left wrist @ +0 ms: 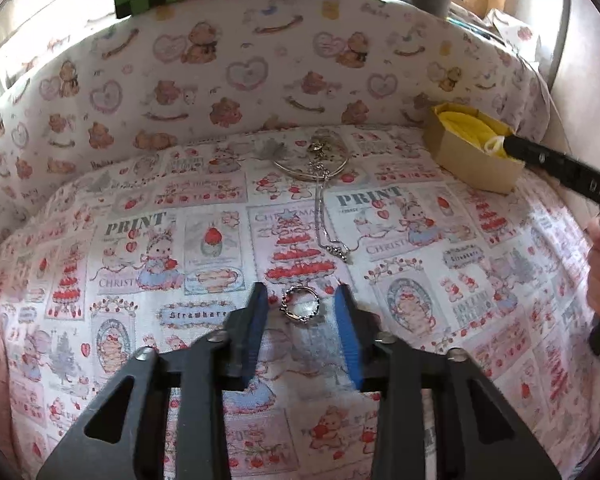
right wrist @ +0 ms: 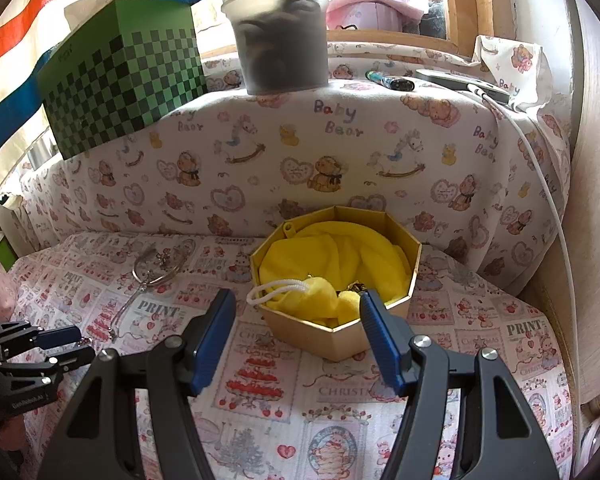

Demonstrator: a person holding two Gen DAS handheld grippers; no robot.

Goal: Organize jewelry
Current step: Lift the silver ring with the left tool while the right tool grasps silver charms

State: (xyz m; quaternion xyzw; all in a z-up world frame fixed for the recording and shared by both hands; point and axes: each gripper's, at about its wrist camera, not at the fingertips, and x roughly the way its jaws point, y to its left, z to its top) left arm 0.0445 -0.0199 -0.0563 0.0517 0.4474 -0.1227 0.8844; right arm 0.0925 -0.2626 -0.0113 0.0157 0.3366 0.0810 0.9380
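- Jewelry lies spread on a table (left wrist: 480, 280) covered in a strawberry-print cloth, with a bear-print padded back (left wrist: 220, 72) behind it.
- Left tool (left wrist: 302, 296) points down at the cloth, its blue pads a little apart on either side of a small silver ring (left wrist: 300, 305); the ring lies flat between them and neither pad touches it.
- Past the ring a thin silver necklace (left wrist: 324, 216) trails up the cloth to a silver bangle (left wrist: 312, 164) near the padded back.
- Further right, a gold box (right wrist: 336, 320) with angled sides stands open on the cloth, a yellow pouch (right wrist: 332, 264) with a white cord inside it.
- Right tool (right wrist: 298, 300) hangs at the box's near edge, jaws wide and holding nothing, one pad over the rim.
- On the ledge behind stand a green checkered box (right wrist: 124, 72) and a lidded tub (right wrist: 280, 36).
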